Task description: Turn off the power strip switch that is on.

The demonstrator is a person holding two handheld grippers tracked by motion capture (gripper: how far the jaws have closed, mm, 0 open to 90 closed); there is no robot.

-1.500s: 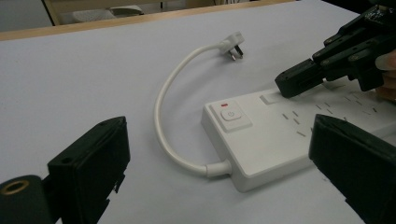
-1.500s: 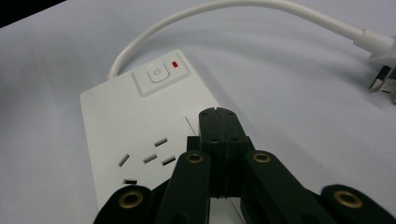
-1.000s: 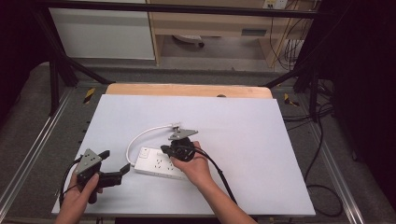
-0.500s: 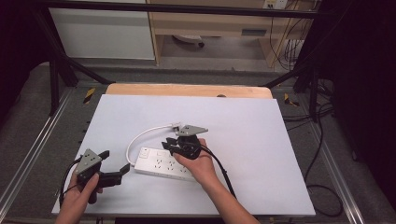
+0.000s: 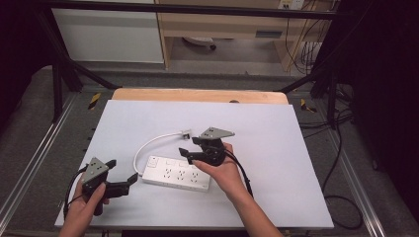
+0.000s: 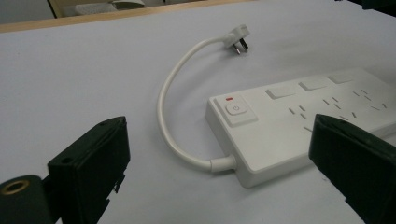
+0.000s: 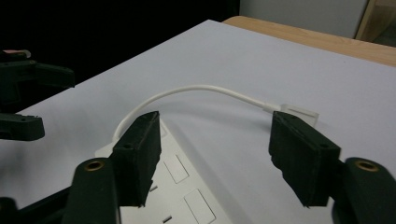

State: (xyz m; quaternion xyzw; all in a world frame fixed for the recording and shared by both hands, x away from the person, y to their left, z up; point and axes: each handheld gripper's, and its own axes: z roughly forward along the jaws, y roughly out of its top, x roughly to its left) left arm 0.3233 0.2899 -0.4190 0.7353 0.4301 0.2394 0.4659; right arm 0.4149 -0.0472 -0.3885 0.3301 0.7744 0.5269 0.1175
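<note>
On the white worktop, lying flat: a white power strip, its long side slanting slightly, power button at the end nearest the left gripper. From that same end of the strip, a short white cord curling away in an arc across the worktop and ending in a plug lying loose beyond the strip's far side. Above the strip's far edge, raised off it: the right gripper, held in a hand, jaws spread apart after just having been opening, nothing between them; seen along those jaws in the right gripper view, the strip's switches below, the cord arching ahead and the plug just past the right-hand jaw, untouched. Near the strip's button end, just short of it and low by the worktop: the left gripper, held in the other hand, jaws wide apart and empty; in the left gripper view, the strip's corner and the cord's root between the two jaws but farther off, touching neither. Beyond the strip, along the worktop's far edge, a bare wooden band. Around the worktop, dark frame rails and grey floor, with cables trailing on the floor off the strip's right side.
</note>
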